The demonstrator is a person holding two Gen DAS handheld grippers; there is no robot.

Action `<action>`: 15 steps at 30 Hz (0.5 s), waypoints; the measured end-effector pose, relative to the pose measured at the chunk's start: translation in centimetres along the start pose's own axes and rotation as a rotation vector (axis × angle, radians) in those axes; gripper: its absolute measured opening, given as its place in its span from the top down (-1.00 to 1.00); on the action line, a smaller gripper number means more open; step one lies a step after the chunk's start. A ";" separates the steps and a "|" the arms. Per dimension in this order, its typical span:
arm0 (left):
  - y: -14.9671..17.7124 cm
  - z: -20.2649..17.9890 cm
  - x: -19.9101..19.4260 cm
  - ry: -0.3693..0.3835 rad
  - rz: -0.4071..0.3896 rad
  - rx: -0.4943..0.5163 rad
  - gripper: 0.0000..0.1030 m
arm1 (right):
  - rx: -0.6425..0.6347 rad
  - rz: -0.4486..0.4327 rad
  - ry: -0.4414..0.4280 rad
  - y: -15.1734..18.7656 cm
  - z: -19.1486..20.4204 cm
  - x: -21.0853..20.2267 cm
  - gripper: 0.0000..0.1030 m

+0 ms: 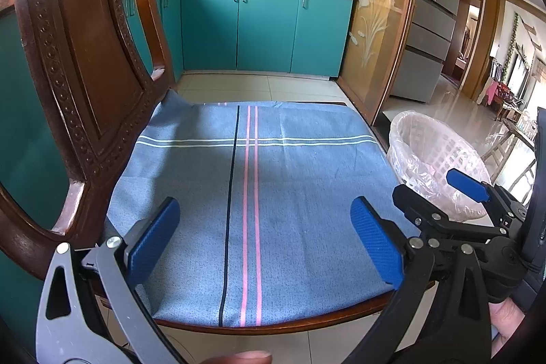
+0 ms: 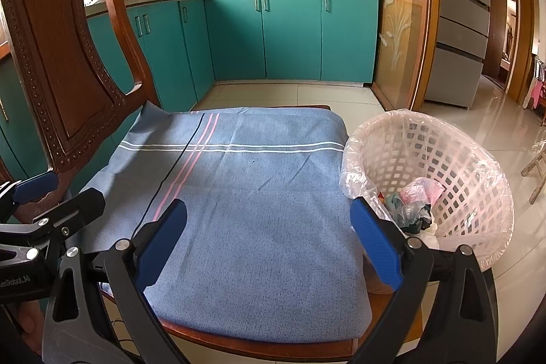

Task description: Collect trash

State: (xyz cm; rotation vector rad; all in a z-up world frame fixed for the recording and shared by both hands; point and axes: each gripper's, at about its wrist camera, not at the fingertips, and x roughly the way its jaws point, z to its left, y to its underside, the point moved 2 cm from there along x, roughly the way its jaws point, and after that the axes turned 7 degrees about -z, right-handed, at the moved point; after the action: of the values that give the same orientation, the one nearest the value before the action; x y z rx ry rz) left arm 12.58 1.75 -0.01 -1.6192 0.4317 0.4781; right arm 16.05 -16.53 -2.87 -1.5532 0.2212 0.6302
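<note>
1. left gripper [image 1: 264,239]: fingers spread wide, nothing between them, only the blue cloth [image 1: 273,193] on the chair seat beyond the tips.
2. right gripper [image 2: 269,239]: spread apart too, holding nothing.
3. Trash [image 2: 414,205] lies inside the lined basket [image 2: 477,193], just right of the right finger's tip.

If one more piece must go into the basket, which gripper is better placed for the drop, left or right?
Probably the right gripper: the lined basket stands beside its right finger, already holding trash. The left gripper is open over the blue cloth, farther away.
</note>
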 end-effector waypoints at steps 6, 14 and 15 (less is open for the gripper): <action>0.0 -0.3 0.0 0.000 0.000 0.003 -0.94 | 0.000 0.000 0.001 0.0 0.1 0.0 -0.83; 0.2 -0.3 0.1 0.000 0.002 0.004 -0.94 | 0.001 0.000 0.001 0.0 0.1 0.0 -0.83; 0.2 -0.3 0.1 0.000 0.002 0.004 -0.94 | 0.001 0.000 0.001 0.0 0.1 0.0 -0.83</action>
State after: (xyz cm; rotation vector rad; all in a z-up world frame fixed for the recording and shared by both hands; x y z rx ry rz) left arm 12.60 1.48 -0.19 -1.6150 0.4344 0.4784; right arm 15.99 -16.41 -2.85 -1.5526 0.2225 0.6295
